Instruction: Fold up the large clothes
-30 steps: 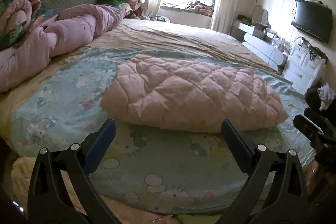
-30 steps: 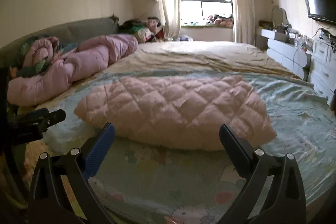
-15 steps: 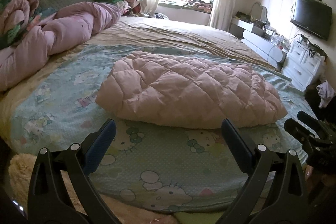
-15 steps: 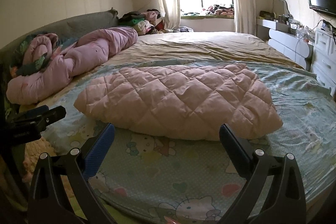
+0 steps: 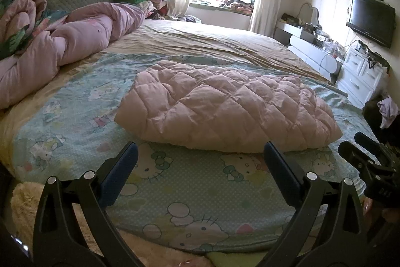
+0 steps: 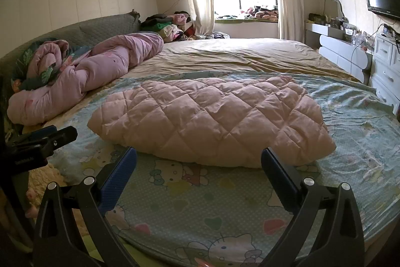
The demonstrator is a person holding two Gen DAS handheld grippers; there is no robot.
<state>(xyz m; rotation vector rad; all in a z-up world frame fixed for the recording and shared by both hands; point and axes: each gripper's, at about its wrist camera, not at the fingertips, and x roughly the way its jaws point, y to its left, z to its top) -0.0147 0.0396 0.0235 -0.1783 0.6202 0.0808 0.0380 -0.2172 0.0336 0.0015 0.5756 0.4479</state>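
Quilted jacket: pale pink, puffy, stitched in diamond panels, folded into a plump oblong bundle with rounded ends; lies on the bed, on a light blue cartoon-print sheet, smooth and dotted

Comforter: lilac, soft, rolled into a long lumpy sausage at 10 o'clock of the jacket, well apart from it

Left tongs: black frame, blue pads, spread wide, holding nothing; jacket lies at 12 o'clock, just beyond the tips, not touched

Right tongs: same make, spread wide, empty; jacket's near edge lies at 12 o'clock, close ahead of the tips
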